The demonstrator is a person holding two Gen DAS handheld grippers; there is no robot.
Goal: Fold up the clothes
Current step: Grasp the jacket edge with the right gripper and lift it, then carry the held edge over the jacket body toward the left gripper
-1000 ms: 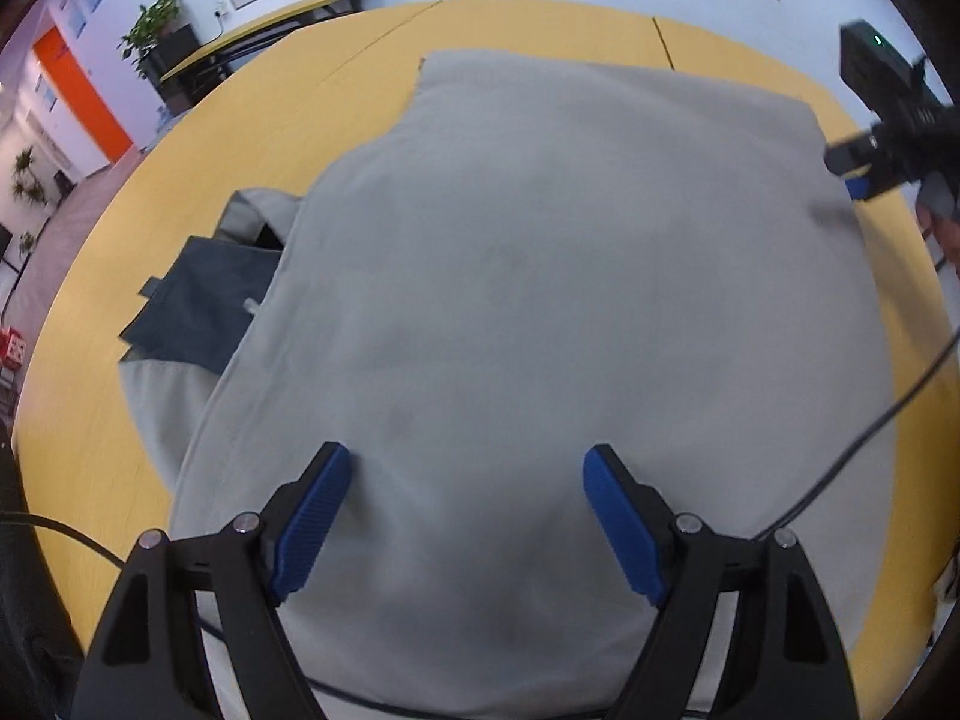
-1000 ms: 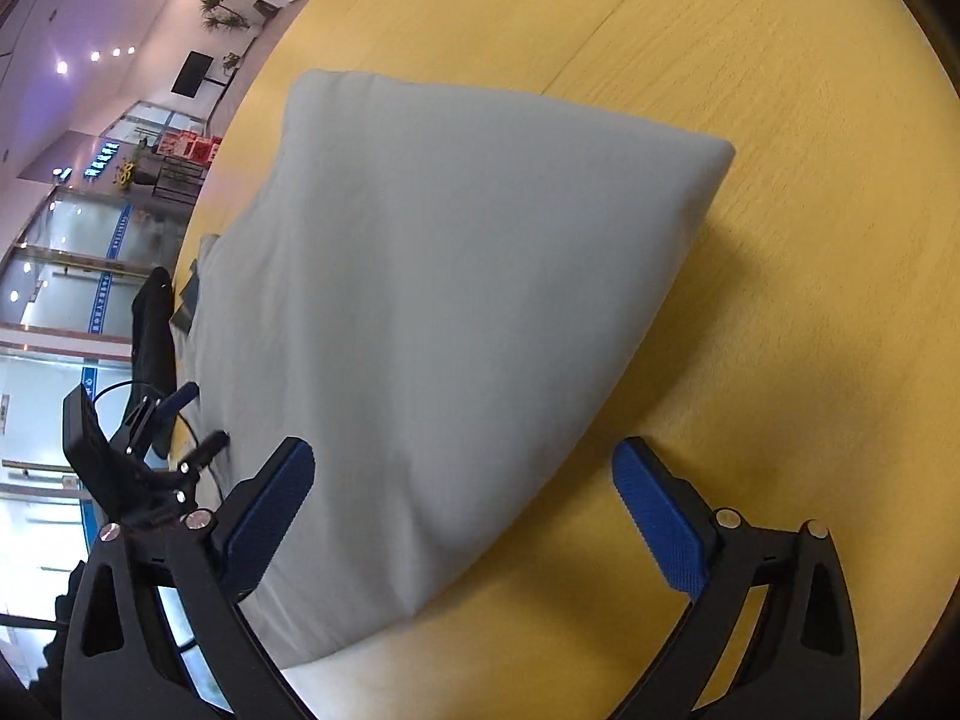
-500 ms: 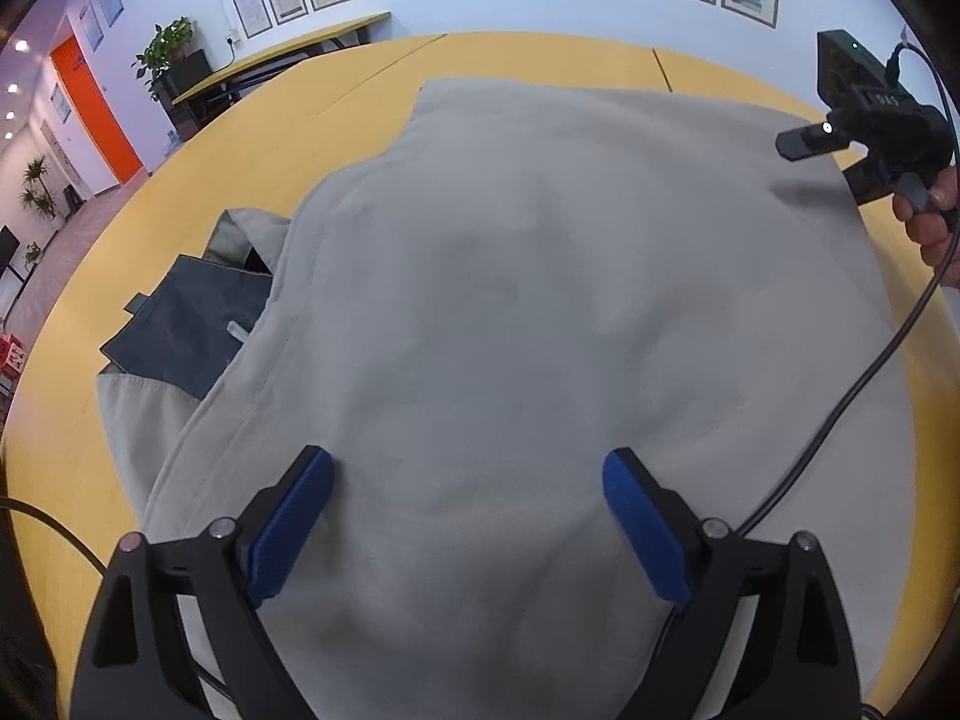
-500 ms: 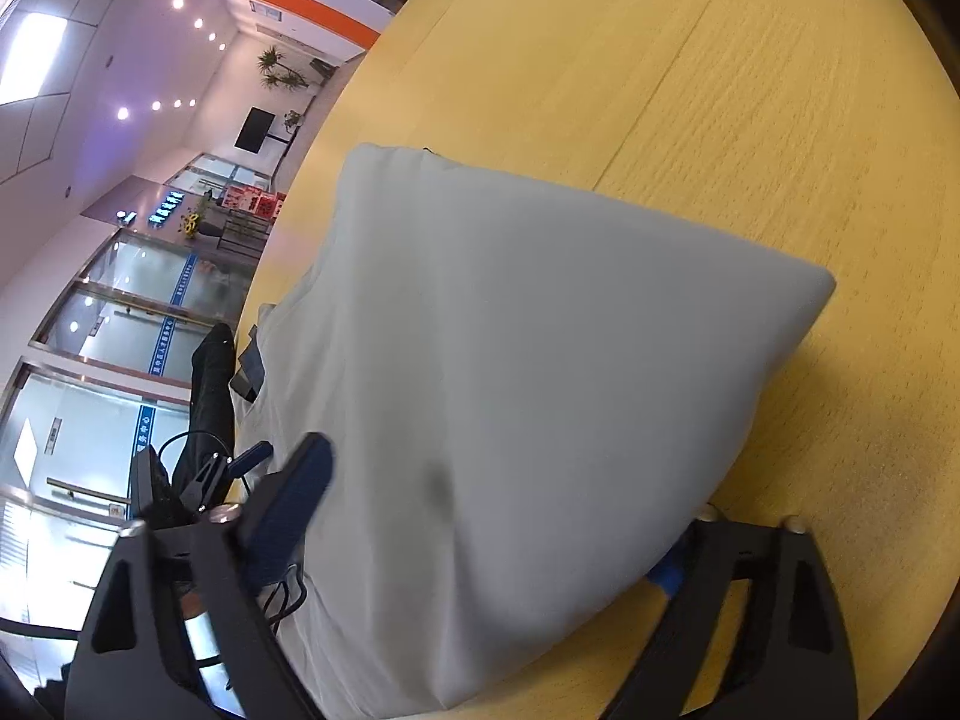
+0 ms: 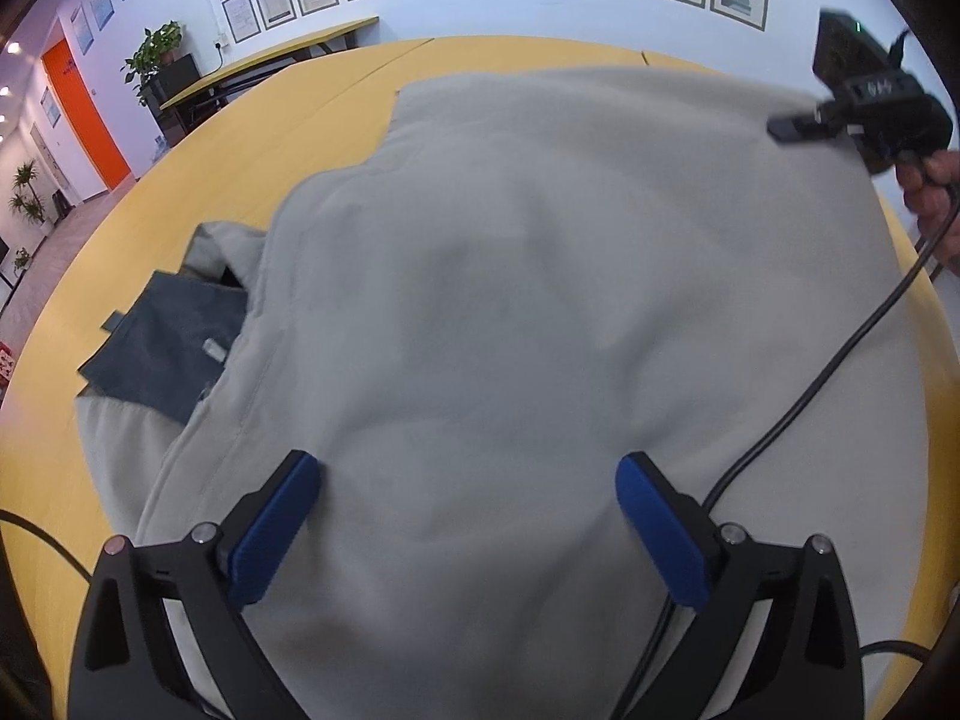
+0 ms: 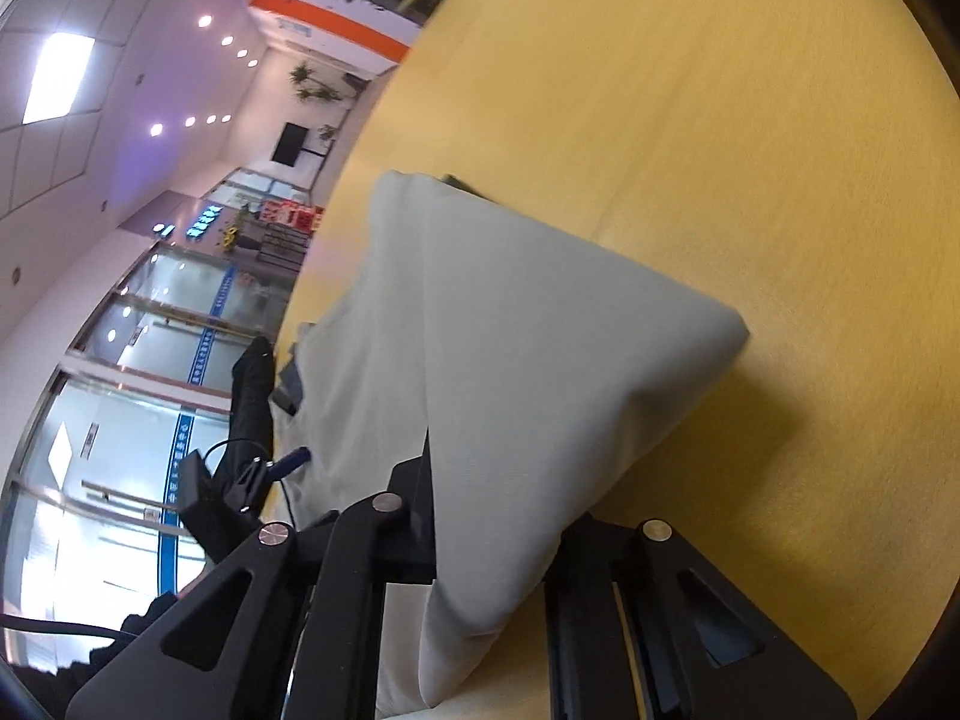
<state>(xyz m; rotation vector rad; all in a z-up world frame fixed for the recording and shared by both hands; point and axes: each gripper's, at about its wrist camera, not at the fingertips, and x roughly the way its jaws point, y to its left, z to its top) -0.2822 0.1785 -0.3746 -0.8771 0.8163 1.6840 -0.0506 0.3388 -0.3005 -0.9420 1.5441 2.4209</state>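
A light grey garment (image 5: 540,312) lies spread on the yellow table (image 5: 180,180). A dark blue-grey inner part (image 5: 162,354) shows at its left edge. My left gripper (image 5: 468,522) is open, its blue pads on either side of the near hem. My right gripper (image 6: 492,516) is shut on the garment's far right corner (image 6: 540,372) and lifts it off the table; it also shows in the left wrist view (image 5: 864,114), at the top right. Its fingertips are hidden by the cloth.
A black cable (image 5: 828,372) runs from the right gripper across the garment's right side. The table's far half (image 6: 750,120) is bare wood. A second table (image 5: 264,66), a plant and framed sheets stand by the back wall.
My right gripper has closed on the garment's corner and raised it. My left gripper has drawn slightly back and up over the near hem, still open.
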